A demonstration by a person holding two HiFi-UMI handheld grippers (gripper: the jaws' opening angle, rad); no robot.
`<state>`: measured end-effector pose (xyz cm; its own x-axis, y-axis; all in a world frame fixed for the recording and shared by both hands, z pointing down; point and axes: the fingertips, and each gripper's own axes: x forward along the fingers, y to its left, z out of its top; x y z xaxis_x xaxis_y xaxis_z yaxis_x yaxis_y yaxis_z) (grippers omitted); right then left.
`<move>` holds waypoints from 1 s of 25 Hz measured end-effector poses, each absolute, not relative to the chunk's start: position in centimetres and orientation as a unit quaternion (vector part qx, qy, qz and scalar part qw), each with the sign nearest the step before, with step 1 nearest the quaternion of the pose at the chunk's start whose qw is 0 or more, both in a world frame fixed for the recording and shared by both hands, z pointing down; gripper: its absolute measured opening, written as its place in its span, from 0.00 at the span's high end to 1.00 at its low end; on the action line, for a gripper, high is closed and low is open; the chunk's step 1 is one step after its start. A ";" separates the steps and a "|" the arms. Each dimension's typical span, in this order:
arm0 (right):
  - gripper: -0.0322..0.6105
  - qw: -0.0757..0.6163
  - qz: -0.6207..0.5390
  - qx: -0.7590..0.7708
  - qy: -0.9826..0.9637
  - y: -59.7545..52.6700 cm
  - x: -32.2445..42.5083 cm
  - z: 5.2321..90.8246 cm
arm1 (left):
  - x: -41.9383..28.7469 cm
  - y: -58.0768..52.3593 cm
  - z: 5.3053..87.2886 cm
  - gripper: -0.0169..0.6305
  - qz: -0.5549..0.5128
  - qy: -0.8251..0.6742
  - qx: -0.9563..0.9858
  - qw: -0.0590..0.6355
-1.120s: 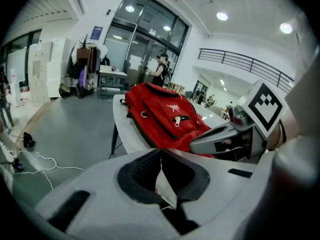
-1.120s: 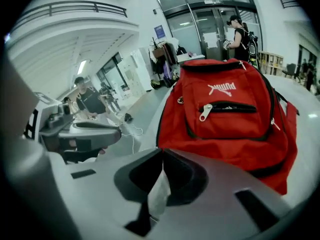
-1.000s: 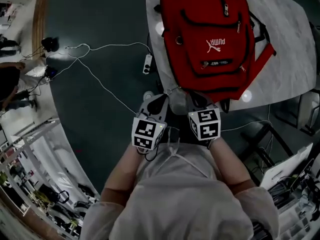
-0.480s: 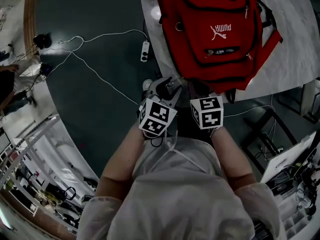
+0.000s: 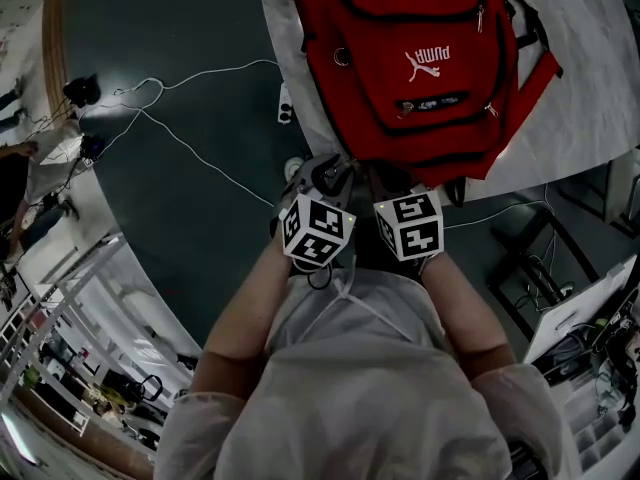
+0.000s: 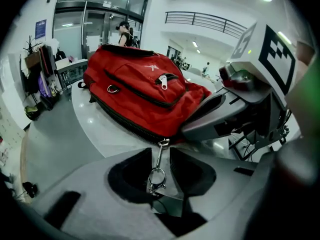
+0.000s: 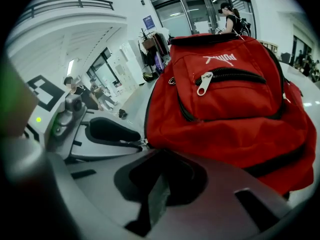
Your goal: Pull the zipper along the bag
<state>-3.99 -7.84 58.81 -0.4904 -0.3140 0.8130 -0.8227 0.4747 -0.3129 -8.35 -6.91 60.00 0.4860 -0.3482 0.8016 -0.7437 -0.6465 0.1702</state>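
Note:
A red backpack (image 5: pixel 410 58) lies flat on a white table (image 5: pixel 590 98), its bottom hem at the table's near edge. My left gripper (image 5: pixel 335 173) is at the hem's left corner. In the left gripper view the metal zipper pull (image 6: pixel 158 164) of the main zipper lies in the gap of my left gripper (image 6: pixel 160 151). The jaws are closing round it and stand a little apart from it. My right gripper (image 5: pixel 395 183) is beside it at the hem. In its own view my right gripper (image 7: pixel 167 151) is shut with the backpack (image 7: pixel 230 109) hem at its tips.
A power strip (image 5: pixel 284 103) and white cables (image 5: pixel 190 148) lie on the dark floor left of the table. A black metal frame (image 5: pixel 530 268) stands under the table's right side. Shelving fills the lower left corner.
My left gripper has moved forward and right to the bag's near corner and has turned. Its jaws now stand round the zipper pull. The right gripper has hardly moved.

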 end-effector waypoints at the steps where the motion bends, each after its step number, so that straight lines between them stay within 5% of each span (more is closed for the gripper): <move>1: 0.91 0.349 0.365 0.361 -0.784 -7.9 -4.0 58.8 | -8.5 -7.0 60.0 0.78 0.388 -0.334 0.821 0.254; 11: 0.91 0.344 0.370 0.357 -0.785 -8.0 -4.1 59.1 | -8.0 -6.8 60.8 0.93 0.445 -0.322 0.794 0.261; 17: 0.91 0.362 0.346 0.348 -0.793 -8.1 -4.2 59.2 | -8.2 -7.0 60.8 0.94 0.453 -0.304 0.783 0.298; 25: 0.91 0.384 0.332 0.323 -0.799 -7.8 -4.2 59.5 | -9.3 -8.0 60.9 0.94 0.492 -0.307 0.781 0.234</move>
<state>-4.21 -7.85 59.54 -0.4969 -0.2602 0.8278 -0.7708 0.5706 -0.2833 -9.32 -7.97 60.88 0.3285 -0.2486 0.9112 -0.7089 -0.7024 0.0639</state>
